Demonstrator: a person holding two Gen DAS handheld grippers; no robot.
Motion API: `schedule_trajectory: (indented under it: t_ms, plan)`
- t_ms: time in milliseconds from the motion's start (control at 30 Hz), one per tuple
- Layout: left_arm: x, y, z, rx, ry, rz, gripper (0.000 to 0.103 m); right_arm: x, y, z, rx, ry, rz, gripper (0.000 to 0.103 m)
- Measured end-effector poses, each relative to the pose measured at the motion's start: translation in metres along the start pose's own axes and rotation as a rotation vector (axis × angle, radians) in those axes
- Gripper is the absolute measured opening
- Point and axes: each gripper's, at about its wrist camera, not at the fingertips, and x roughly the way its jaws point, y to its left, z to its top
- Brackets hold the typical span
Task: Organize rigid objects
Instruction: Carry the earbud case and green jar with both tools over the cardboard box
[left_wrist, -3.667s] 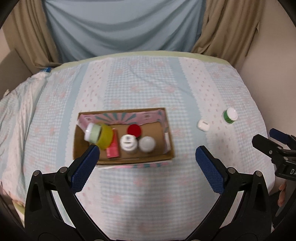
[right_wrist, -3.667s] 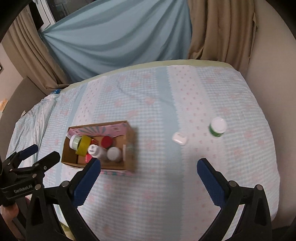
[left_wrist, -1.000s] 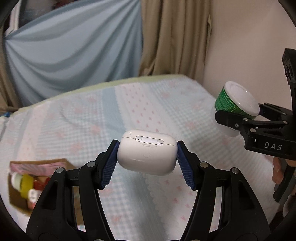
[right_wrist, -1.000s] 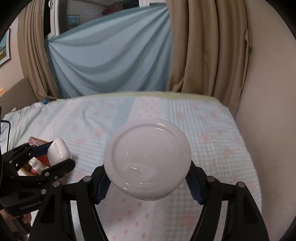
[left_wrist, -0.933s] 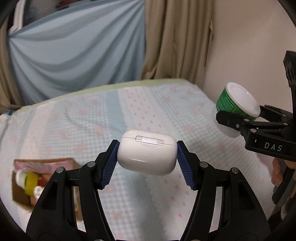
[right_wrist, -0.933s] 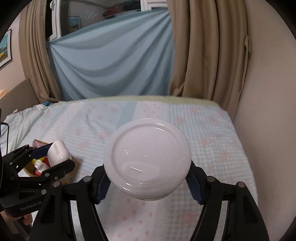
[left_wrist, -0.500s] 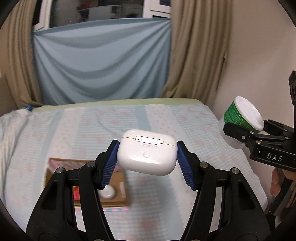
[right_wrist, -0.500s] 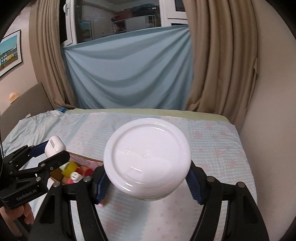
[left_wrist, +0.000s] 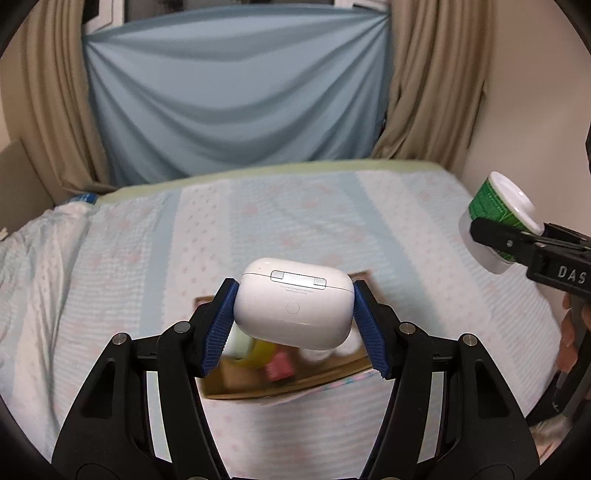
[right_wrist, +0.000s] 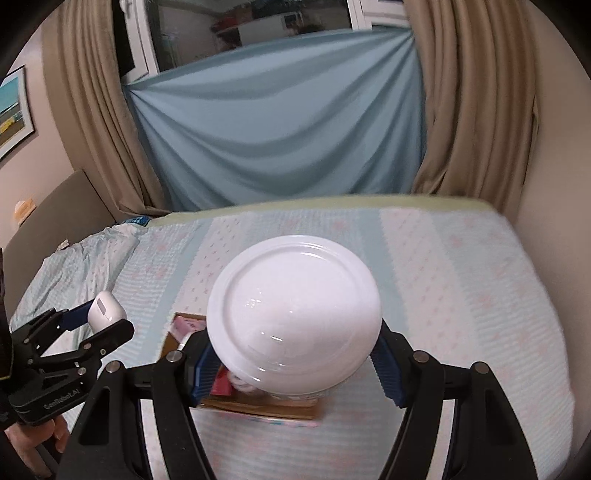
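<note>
My left gripper (left_wrist: 293, 325) is shut on a white earbud case (left_wrist: 293, 308) and holds it in the air above the cardboard box (left_wrist: 288, 384) on the bed. The box holds several small bottles and jars, partly hidden behind the case. My right gripper (right_wrist: 293, 360) is shut on a white-lidded jar (right_wrist: 293, 317) with a green label, also held up over the box (right_wrist: 258, 404). In the left wrist view the jar (left_wrist: 498, 206) shows at the right edge. In the right wrist view the earbud case (right_wrist: 105, 308) shows at the left.
The bed (left_wrist: 147, 258) has a pale blue and pink patterned cover. A blue drape (left_wrist: 236, 92) and tan curtains (left_wrist: 436, 81) hang behind it. A beige wall (left_wrist: 535, 110) runs along the right side of the bed.
Both grippers have swung left with their objects, so the box now lies directly beneath them. Earlier both were open and the case and jar lay on the bed.
</note>
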Motion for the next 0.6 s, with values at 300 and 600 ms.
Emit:
schedule_trajectory:
  t_ms: [300, 600]
  plan:
    - [0.087, 0.059, -0.017, 0.003, 0.141, -0.029, 0.059, 0.089, 0.033, -0.018, 0.056, 0.168, -0.024, 0.067]
    - [0.181, 0.047, -0.024, 0.025, 0.260, -0.104, 0.059, 0.177, 0.021, -0.043, 0.072, 0.332, -0.056, 0.067]
